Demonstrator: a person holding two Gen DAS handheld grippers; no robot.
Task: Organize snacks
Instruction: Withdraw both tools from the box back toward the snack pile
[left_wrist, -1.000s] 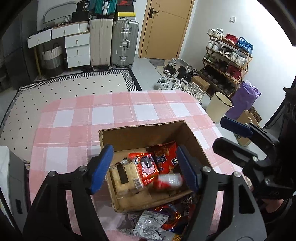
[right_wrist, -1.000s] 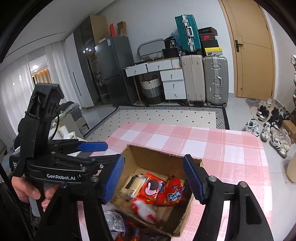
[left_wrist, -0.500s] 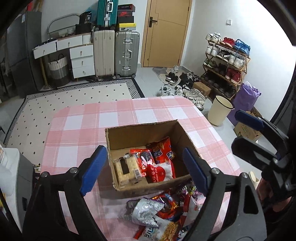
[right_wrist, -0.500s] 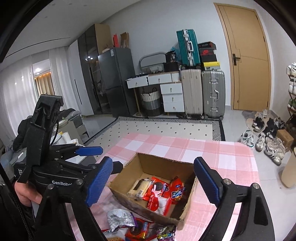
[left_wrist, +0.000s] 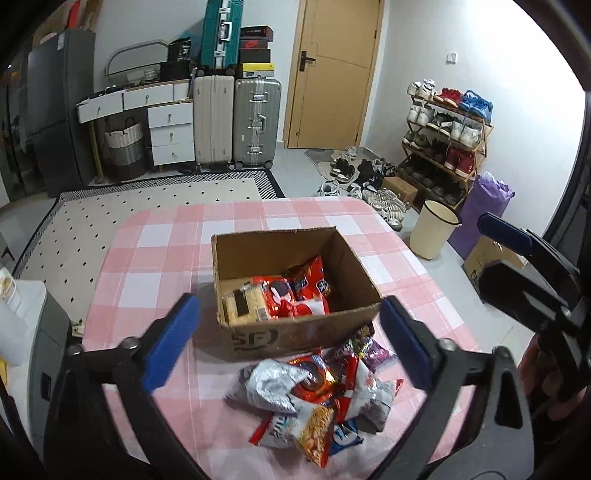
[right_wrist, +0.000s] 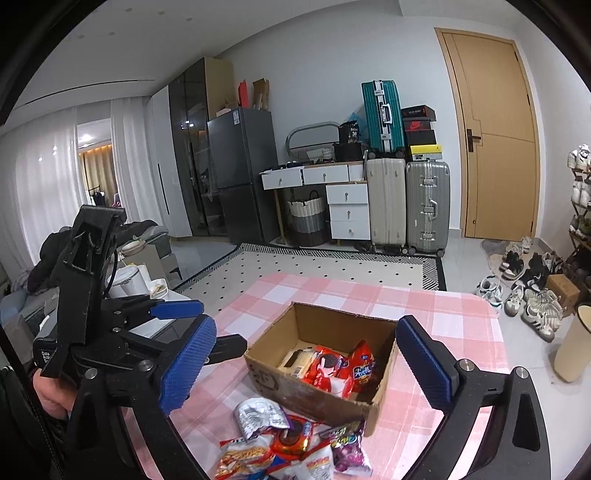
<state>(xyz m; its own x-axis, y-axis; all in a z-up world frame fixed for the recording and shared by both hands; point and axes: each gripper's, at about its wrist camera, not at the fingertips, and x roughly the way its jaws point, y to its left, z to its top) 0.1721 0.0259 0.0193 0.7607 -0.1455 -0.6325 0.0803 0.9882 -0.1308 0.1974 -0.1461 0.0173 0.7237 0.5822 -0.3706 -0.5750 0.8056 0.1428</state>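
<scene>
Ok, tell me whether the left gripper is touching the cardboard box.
Apart. In the right wrist view the left gripper, jaws opening and empty, hangs left of the cardboard box, with pink tablecloth visible between them.

"SF" on the cardboard box (left_wrist: 258, 338) front

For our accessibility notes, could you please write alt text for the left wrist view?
An open brown cardboard box on a pink-and-white checked tablecloth holds several red snack packets, with a loose pile of foil snack bags in front. The left gripper, jaws opening and empty, frames the scene.
</scene>
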